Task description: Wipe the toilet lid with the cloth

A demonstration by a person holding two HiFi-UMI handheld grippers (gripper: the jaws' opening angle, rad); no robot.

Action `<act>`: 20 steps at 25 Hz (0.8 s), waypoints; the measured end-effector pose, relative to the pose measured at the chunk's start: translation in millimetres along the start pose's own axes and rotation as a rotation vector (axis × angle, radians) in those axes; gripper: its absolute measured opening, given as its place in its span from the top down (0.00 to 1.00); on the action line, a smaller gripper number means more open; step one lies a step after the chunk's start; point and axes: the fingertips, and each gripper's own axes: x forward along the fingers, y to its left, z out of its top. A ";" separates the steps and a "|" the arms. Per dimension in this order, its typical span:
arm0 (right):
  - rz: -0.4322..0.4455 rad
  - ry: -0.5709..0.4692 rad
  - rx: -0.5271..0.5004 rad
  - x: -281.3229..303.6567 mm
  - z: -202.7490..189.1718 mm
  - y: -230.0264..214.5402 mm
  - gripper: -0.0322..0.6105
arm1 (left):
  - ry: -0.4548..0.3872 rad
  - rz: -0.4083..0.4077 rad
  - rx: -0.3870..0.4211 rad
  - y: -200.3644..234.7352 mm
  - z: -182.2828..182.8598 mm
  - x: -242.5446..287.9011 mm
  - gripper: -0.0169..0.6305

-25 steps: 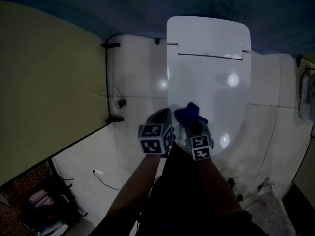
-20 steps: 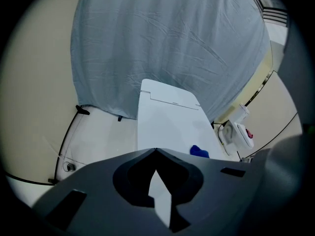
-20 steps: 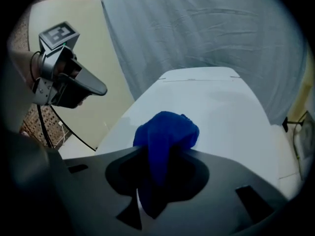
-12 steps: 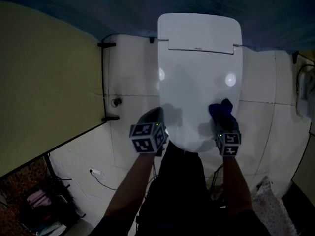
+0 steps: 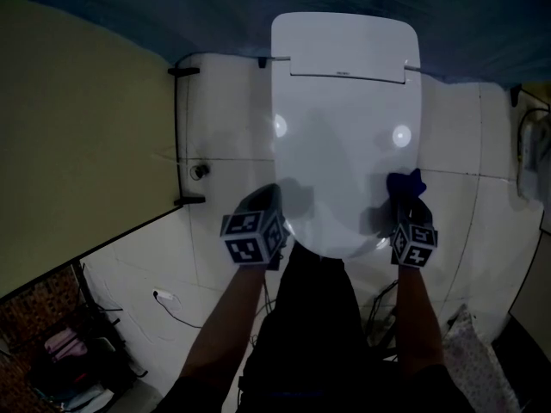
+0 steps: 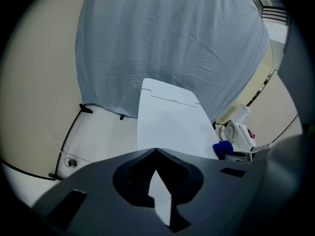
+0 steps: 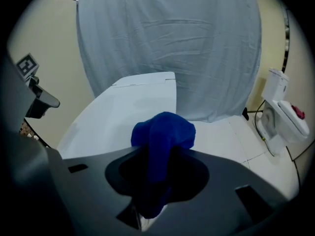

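Note:
The white toilet lid (image 5: 344, 119) lies closed in the middle of the head view. My right gripper (image 5: 405, 198) is at the lid's front right edge, shut on a blue cloth (image 5: 405, 183) that bunches out past the jaws. In the right gripper view the cloth (image 7: 163, 132) hangs between the jaws, with the lid (image 7: 125, 109) stretching away to its left. My left gripper (image 5: 267, 200) hovers by the lid's front left edge, shut and holding nothing. The left gripper view shows its jaws meeting over the lid (image 6: 167, 119), with the cloth (image 6: 222, 148) small at right.
A grey-blue curtain (image 7: 167, 43) hangs behind the toilet. A beige wall (image 5: 77, 144) runs along the left. White floor tiles surround the bowl, with a cable (image 5: 168, 299) lying at left. A second white toilet (image 7: 283, 114) stands at far right. The person's dark trousers (image 5: 318, 334) fill the bottom.
My right gripper has carried the blue cloth from the lid's front middle across to its front right edge. The left gripper stays by the front left edge.

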 end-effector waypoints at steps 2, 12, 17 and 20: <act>-0.008 0.016 0.021 1.4 -2.2 -1.4 0.79 | -0.004 0.004 -0.003 1.6 -2.4 -1.4 0.99; 0.302 -0.017 -0.063 -30.4 -5.2 145.3 0.79 | -0.031 0.023 -0.041 3.8 -15.1 -11.5 0.99; 0.500 -0.003 -0.126 -39.7 -38.8 240.6 0.79 | -0.041 0.049 -0.051 10.3 -18.4 -18.7 0.99; 0.585 0.061 -0.162 -38.7 -56.8 278.7 0.79 | -0.040 0.062 -0.056 15.3 -24.4 -23.1 0.99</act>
